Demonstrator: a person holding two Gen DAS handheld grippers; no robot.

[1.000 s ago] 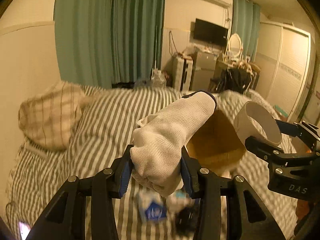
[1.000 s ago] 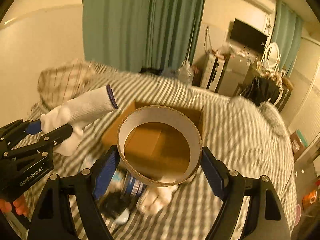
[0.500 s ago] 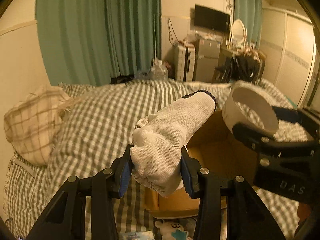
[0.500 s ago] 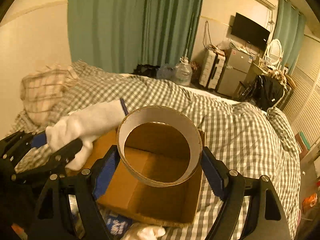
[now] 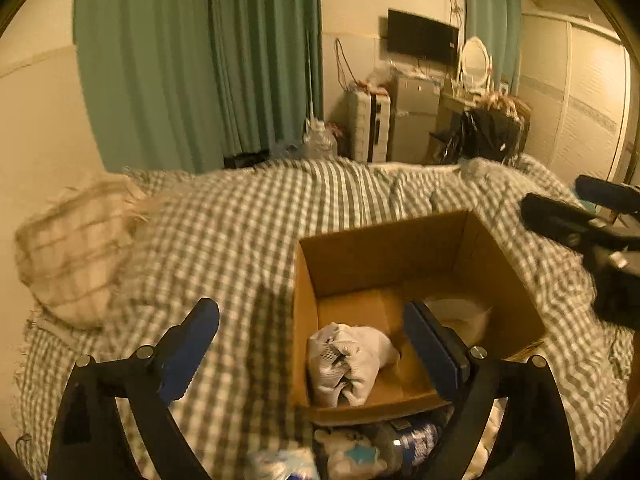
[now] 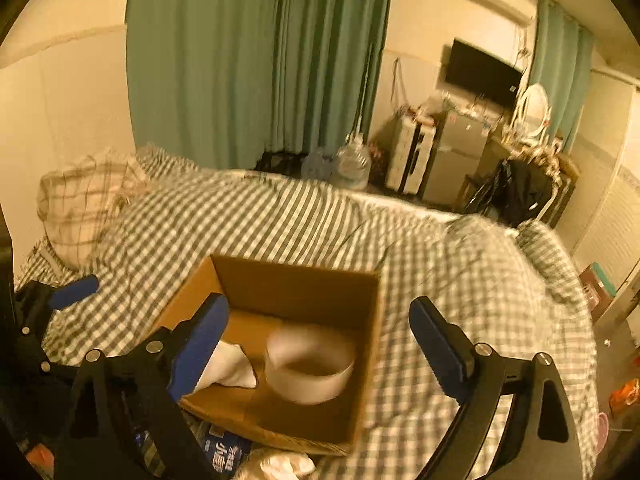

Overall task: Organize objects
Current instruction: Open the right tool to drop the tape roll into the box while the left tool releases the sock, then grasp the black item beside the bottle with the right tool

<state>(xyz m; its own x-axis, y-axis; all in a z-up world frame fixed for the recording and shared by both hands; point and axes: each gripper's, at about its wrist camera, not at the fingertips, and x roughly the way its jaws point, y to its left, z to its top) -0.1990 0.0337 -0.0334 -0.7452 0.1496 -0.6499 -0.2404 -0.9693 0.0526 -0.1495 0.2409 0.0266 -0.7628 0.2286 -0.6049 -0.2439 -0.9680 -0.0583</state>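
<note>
Above the cardboard box (image 5: 384, 248), the left gripper (image 5: 312, 344) and right gripper (image 6: 320, 332) are opening, both empty.

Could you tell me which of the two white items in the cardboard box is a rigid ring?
The white ring, right of the soft, crumpled white glove.

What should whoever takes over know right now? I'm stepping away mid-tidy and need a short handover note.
Left tongs: jaws opening, nothing between them, above the cardboard box.
Right tongs: jaws opening, empty, over the same box.
In the box: the white glove and the white tape ring, the ring blurred as if just dropped.
Done: both of those are boxed.
Left: loose items on the checked bedding at the box's near edge, including a blue packet and a small plush toy.
</note>
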